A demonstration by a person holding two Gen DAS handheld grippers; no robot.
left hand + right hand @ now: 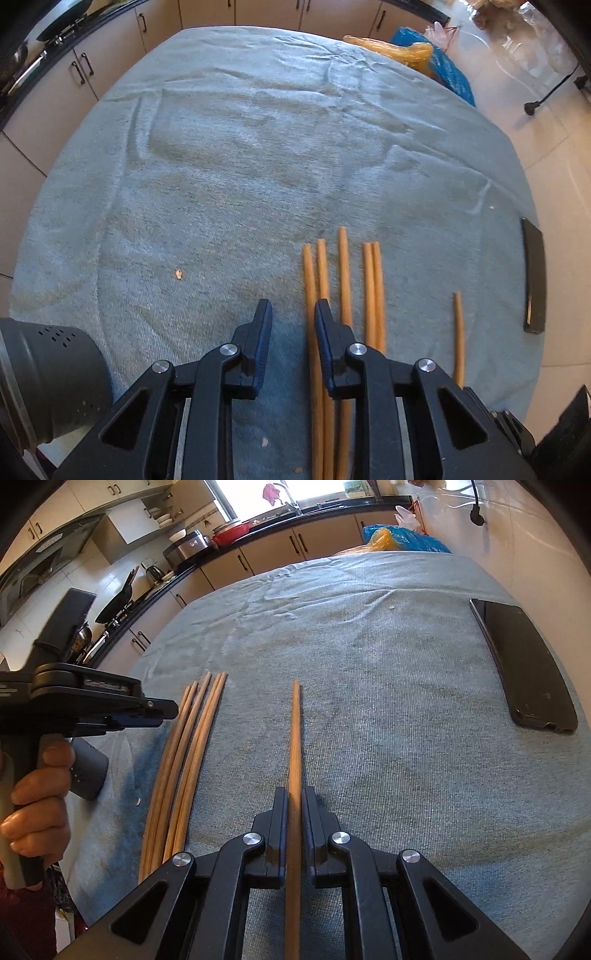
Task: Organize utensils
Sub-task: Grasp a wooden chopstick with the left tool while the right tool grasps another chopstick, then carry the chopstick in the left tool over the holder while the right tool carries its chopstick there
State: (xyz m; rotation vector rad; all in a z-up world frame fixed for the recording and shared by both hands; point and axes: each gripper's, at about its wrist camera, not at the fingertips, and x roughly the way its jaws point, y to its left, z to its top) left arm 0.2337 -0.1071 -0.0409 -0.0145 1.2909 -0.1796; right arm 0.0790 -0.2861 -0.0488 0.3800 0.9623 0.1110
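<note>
Right tongs [294,805] gripping a single chopstick [295,738], lying apart from the group of five chopsticks [343,280] side by side near the worktop's [221,166] near edge. Left tongs [291,314] hovering open, holding nothing. Phone [524,664] resting by the right edge.

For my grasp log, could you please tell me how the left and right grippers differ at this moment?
The left gripper is open with nothing between its fingers, while the right gripper is shut on a single chopstick. The left hovers beside the group of five chopsticks; the right sits over the lone one, apart from that group. Both point forward over the blue-grey towel and have black fingers.
</note>
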